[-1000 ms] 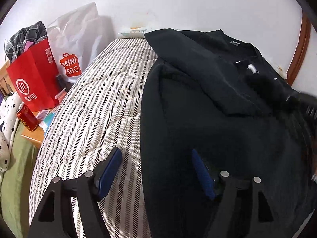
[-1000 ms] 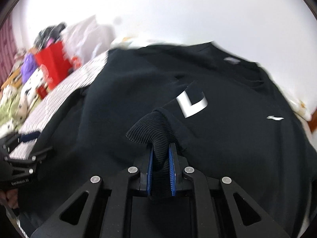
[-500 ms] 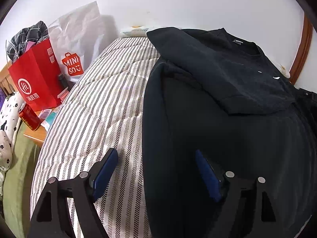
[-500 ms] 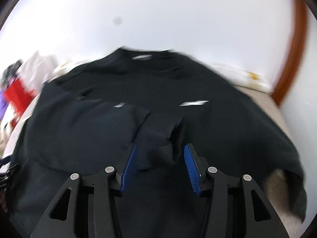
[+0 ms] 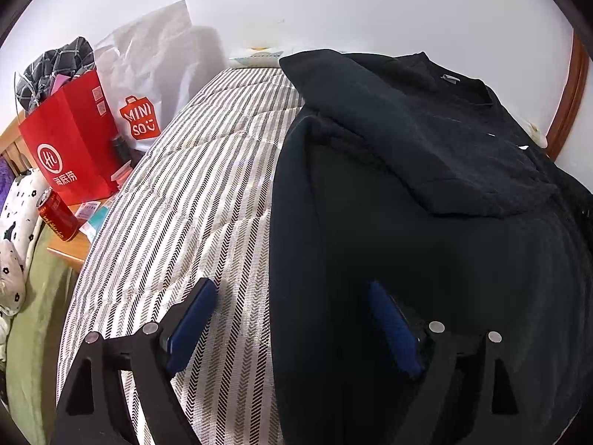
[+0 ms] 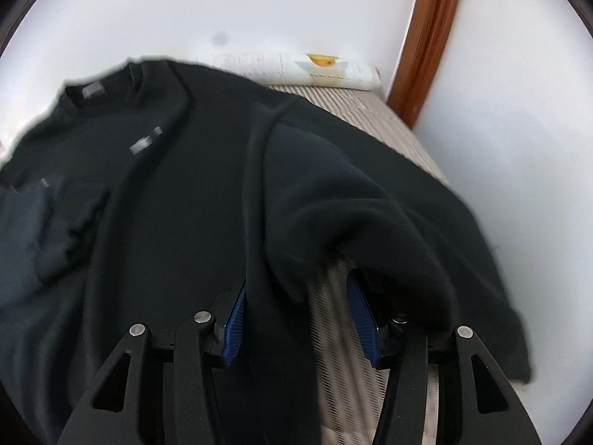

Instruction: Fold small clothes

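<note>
A black sweatshirt [image 5: 426, 222] lies spread on a striped bed cover [image 5: 192, 200]. Its left sleeve [image 5: 407, 137] is folded across the chest. My left gripper [image 5: 292, 319] is open low over the sweatshirt's left hem edge, one finger over the cover and one over the cloth. In the right wrist view the sweatshirt [image 6: 178, 200] fills the frame, and its right sleeve [image 6: 370, 207] drapes toward the bed's right edge. My right gripper [image 6: 296, 319] is open, its jaws standing either side of the side seam near the armpit, holding nothing.
A red paper bag [image 5: 70, 148], a white Miniso bag [image 5: 148, 85] and a red can [image 5: 57, 218] stand on a nightstand at the left. A pillow [image 6: 296, 68] lies at the head. A wooden frame [image 6: 430, 37] and the wall are at the right.
My right gripper opened and let go of the left sleeve's cuff on the chest, then swung right to the sweatshirt's right side. My left gripper barely moved.
</note>
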### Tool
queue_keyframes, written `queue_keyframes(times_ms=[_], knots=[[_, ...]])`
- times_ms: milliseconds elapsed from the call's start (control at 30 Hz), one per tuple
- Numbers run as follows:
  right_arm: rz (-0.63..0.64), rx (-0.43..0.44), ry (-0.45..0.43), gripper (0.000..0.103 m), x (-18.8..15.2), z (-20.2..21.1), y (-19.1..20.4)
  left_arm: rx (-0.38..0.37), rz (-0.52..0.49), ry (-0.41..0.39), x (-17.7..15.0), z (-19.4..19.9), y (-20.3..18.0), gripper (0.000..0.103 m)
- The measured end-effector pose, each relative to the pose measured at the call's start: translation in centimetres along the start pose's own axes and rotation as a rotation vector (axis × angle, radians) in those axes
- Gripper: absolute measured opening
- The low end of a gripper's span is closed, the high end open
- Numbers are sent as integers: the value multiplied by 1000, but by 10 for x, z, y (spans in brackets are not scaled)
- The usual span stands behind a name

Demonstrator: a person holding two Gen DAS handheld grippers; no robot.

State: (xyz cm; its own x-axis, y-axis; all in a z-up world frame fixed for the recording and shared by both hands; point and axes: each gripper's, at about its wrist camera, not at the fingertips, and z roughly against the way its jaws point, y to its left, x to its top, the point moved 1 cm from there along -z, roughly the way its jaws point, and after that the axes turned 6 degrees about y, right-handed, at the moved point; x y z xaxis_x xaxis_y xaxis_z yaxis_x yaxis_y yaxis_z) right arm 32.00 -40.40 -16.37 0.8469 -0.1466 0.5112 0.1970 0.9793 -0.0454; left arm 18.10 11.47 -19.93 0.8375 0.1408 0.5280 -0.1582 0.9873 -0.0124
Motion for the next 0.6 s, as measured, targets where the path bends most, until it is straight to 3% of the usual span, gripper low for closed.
queue_keyframes(times_ms=[67,200,233,267,300,433,600], knots=[[-14,45,-11,50,4,-2,1,6,5,1,0,-1,1,87],[47,24,-20,49,20,-16,26,10,11,3,0,-1,2,89],[52,13,-20,43,22,-20,29,11,11,4,0,-1,2,89],[48,-1,-23,18,27,-26,30,11,11,3,0,-1,2,89],[39,4,-26,14,33,-30,26,10,11,3,0,-1,2,89],[-117,-21,-97,14,42,-25,-5,14,13,5,0,-2,3,91],[-127,-14,-63,14,42,-36,-11,15,15,5,0,-2,3,91]])
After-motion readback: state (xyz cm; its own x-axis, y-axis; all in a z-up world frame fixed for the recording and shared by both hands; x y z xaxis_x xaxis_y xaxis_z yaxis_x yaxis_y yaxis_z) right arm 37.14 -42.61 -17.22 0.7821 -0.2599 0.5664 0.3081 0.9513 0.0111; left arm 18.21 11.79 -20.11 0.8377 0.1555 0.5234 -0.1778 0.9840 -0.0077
